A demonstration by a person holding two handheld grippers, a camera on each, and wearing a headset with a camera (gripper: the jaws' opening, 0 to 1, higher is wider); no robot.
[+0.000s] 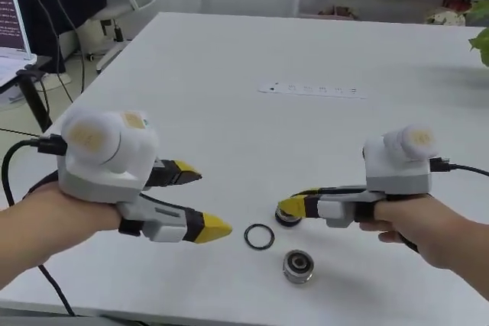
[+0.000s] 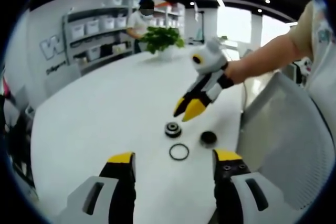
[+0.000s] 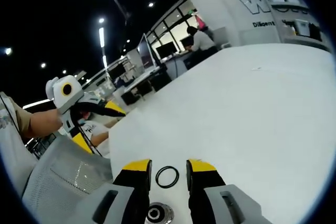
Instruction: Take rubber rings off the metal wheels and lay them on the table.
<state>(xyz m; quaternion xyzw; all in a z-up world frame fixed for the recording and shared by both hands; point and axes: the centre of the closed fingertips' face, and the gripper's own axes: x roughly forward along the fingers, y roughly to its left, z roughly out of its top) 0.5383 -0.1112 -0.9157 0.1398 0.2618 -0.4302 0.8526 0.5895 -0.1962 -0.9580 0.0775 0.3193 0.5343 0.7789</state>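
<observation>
Beyond right tool, rubber ring.

wheel half hidden behind right claw

Table: plain white. Rubber ring: black. Metal wheel, second wheel: silver-grey, dark rims. Left gripper, right gripper: pale grey, black jaws, yellow tips.

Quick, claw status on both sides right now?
Left claw: open wide, holding nothing.
Right claw: open, a metal wheel low between its jaws, no grip evident.
</observation>
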